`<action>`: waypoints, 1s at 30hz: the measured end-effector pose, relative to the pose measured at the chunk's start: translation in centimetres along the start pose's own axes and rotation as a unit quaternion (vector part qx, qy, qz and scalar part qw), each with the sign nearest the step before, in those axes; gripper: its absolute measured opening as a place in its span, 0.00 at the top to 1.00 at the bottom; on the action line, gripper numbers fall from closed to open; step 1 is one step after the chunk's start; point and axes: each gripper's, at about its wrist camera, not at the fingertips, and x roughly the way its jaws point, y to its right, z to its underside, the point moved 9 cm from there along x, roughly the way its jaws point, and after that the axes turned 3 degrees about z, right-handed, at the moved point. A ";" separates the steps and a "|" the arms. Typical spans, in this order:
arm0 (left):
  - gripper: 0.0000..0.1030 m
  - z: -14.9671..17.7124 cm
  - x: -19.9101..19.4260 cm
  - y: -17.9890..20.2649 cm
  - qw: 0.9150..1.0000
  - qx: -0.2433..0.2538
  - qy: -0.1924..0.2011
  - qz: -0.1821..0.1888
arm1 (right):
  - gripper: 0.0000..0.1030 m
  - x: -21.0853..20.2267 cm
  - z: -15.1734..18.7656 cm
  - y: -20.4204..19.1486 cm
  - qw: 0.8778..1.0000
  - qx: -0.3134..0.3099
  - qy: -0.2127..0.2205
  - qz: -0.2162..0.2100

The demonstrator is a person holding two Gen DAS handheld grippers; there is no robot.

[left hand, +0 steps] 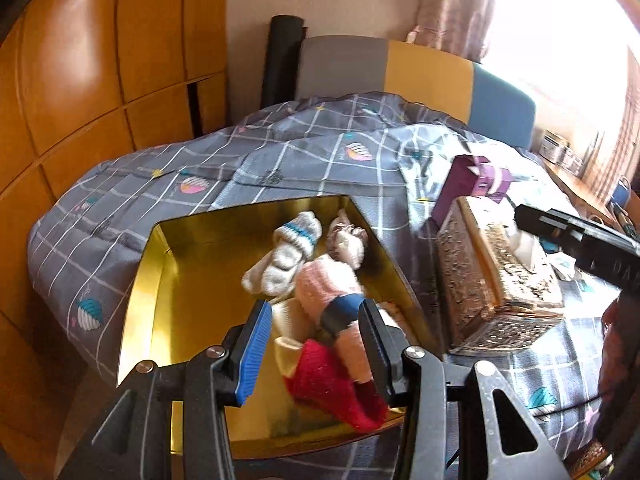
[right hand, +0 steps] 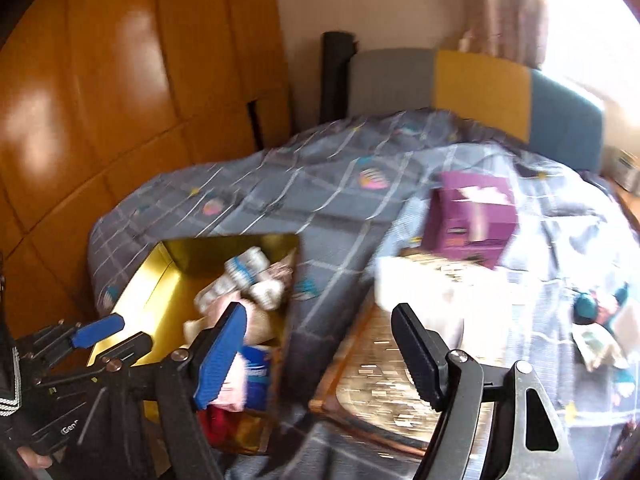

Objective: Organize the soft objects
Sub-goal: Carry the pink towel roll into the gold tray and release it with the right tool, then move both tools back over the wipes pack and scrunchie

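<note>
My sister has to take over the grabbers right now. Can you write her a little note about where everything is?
Left gripper: partly open, low over the gold box. A pink sock sits between its fingers; I cannot tell if it is gripped.
Right gripper: open and empty, above the bedspread beside the shiny tissue box.
Done: a white striped sock, the pink sock and a red sock are in the gold box.
Left: blurred small things on the bedspread's right side may need sorting.
</note>
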 end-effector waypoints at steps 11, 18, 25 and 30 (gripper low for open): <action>0.56 -1.3 -0.5 4.6 0.999 0.046 0.009 0.026 | 0.24 -3.3 -0.1 12.1 0.992 0.077 0.017 0.100; 0.56 -1.9 -0.8 7.0 0.996 0.072 0.014 0.040 | 0.24 -4.4 1.4 19.2 0.981 0.112 0.008 0.159; 0.56 -2.6 -1.1 9.9 0.993 0.103 0.019 0.056 | 0.22 -5.4 2.9 26.3 0.966 0.138 0.002 0.217; 0.56 -3.3 -1.4 12.5 0.989 0.127 0.024 0.072 | 0.19 -6.0 4.6 32.3 0.951 0.160 -0.010 0.264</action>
